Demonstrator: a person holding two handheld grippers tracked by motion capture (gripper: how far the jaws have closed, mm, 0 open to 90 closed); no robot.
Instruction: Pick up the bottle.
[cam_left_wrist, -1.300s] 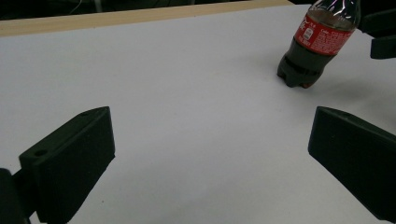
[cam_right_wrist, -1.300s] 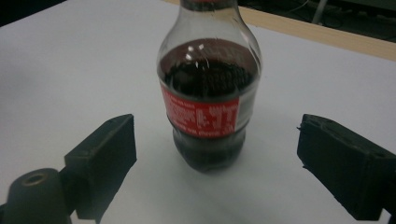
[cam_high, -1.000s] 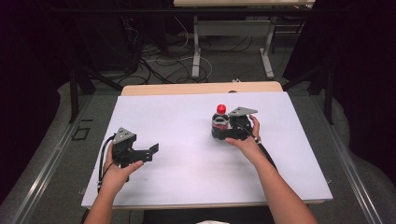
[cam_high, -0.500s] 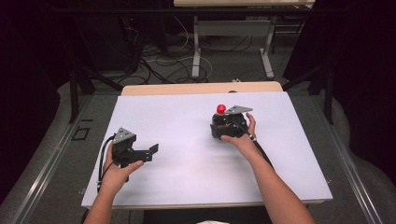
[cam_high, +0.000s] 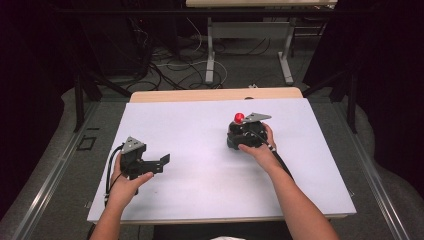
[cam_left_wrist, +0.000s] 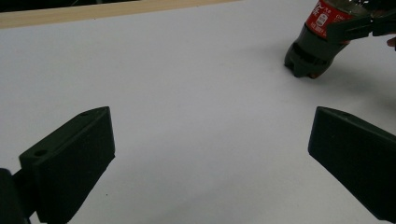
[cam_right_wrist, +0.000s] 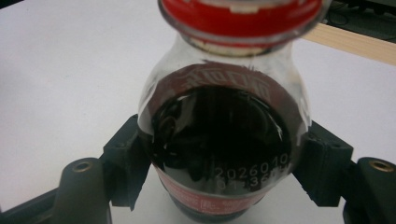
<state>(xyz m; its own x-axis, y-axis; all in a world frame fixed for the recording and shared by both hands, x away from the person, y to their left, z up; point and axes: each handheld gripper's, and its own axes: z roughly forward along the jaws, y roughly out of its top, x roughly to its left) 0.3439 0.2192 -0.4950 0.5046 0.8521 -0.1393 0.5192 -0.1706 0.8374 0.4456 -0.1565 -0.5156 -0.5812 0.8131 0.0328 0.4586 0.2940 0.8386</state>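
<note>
Two hand-held grippers: my right hand-held gripper (cam_right_wrist: 224, 172) has just been closing and now clamps the cola bottle (cam_right_wrist: 224, 140), upright on the white surface (cam_high: 200, 130). My left hand-held gripper (cam_left_wrist: 210, 154) gapes wide, holding nothing, well apart from it.

left gripper (cam_high: 161, 164): black, grey three-cornered plate, black cable | forearms bare

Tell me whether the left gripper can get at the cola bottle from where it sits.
Probably yes. The left gripper is open, and bare white table lies between it and the cola bottle. But the right gripper has just closed its fingers on the bottle's sides, leaving little free.
</note>
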